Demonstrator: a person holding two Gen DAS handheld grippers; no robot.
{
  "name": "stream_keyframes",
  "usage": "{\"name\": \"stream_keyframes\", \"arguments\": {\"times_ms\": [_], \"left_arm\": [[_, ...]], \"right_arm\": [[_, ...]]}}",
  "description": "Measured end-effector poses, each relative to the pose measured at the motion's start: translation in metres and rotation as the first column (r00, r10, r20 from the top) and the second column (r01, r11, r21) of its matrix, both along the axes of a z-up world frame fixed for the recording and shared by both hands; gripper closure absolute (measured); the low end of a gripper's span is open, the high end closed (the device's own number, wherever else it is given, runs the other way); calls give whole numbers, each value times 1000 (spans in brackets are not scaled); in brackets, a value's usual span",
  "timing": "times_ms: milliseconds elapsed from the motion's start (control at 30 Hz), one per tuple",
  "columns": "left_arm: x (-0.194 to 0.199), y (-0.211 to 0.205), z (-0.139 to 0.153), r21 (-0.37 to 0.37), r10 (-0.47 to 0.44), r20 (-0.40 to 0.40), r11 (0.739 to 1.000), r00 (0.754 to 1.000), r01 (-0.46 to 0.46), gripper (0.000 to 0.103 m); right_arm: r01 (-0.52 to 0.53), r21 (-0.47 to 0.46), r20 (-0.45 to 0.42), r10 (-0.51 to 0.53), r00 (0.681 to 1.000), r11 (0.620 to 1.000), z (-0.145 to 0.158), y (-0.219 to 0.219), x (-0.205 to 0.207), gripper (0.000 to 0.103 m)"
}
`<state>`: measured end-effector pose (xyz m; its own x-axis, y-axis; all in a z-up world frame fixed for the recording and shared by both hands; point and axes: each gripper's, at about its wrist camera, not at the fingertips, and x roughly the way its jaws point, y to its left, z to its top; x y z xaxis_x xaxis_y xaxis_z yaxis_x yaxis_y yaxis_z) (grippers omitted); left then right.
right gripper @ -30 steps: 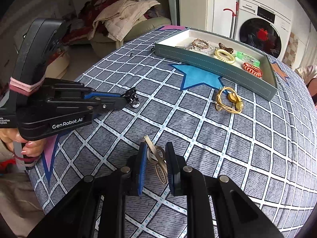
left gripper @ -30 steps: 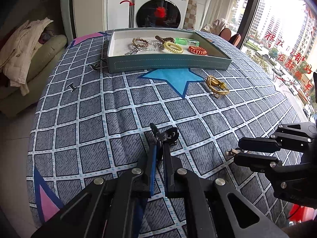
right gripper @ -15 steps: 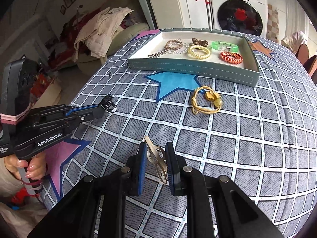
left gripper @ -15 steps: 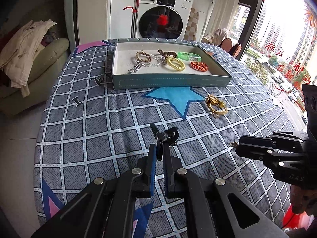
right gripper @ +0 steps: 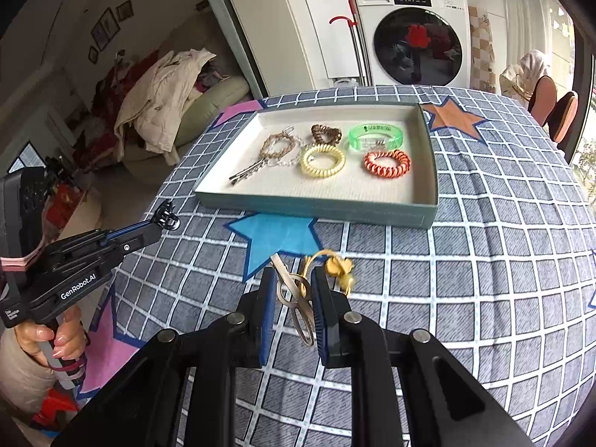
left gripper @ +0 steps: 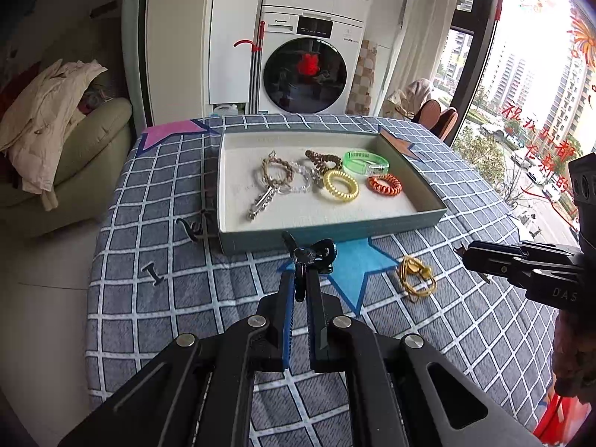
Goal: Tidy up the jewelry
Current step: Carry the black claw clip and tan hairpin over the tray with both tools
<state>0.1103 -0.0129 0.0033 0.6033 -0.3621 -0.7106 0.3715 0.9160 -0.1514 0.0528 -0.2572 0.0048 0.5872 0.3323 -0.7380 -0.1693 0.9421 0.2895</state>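
Looking along my left tool (left gripper: 301, 279), I had it pinching a small black clip (left gripper: 312, 254) carried closer to the tray (left gripper: 335, 231), and from my right tool (right gripper: 294, 298), clamped on a silver clip (right gripper: 294, 298), the tray (right gripper: 316, 206) likewise loomed nearer, both pieces almost ready to drop in.

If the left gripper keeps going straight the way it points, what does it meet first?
Probably the near wall of the tray: the left gripper, shut on a black clip, points straight at it. Depth is unclear; held higher, it would pass over the rim.
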Motion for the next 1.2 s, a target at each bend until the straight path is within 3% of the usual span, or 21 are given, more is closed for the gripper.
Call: {"name": "stream_keyframes", "arguments": {"times_ms": [233,567,1200], "left_arm": [[37,-10,14,-7,3,27,1000,1000,-3,77],[76,-30,4,12,7,2,1000,1000,-7,77],[104,-43,-20,48,21,-27,999,999,-19,77]], "right_arm": [[93,-15,7,-93,996,996,15,-14,45,82],[117,-5,-14,-117,993,993,13,-16,94,82],[143,-14,-59,-143,988,990,-12,-18,125,82]]}}
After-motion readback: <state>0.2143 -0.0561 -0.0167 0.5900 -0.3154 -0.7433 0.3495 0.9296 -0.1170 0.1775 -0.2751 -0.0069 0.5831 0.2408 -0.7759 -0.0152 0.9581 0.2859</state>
